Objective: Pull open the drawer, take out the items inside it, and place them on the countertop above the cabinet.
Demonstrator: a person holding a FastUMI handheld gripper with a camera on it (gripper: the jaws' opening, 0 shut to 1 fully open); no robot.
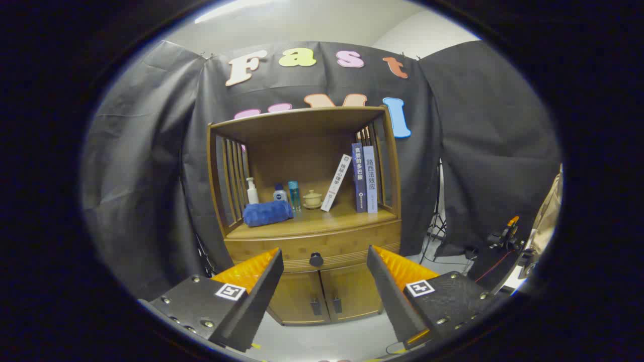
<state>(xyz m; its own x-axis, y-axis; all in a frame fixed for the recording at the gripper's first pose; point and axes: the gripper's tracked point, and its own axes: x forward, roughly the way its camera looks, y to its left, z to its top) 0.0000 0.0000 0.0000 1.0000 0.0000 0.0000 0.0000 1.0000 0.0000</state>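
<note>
Both fingers of gripper spreading wide open, gripping nothing, framing closed drawer's knob at lower centre; rolled blue towel lying on countertop.

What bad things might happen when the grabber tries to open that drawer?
1. The drawer knob is small and round, and the open gripper is apart from it, so the fingers might slip off or miss.
2. The countertop already holds a rolled blue towel, bottles, a teacup and a leaning book; placing items there might knock them.
</note>
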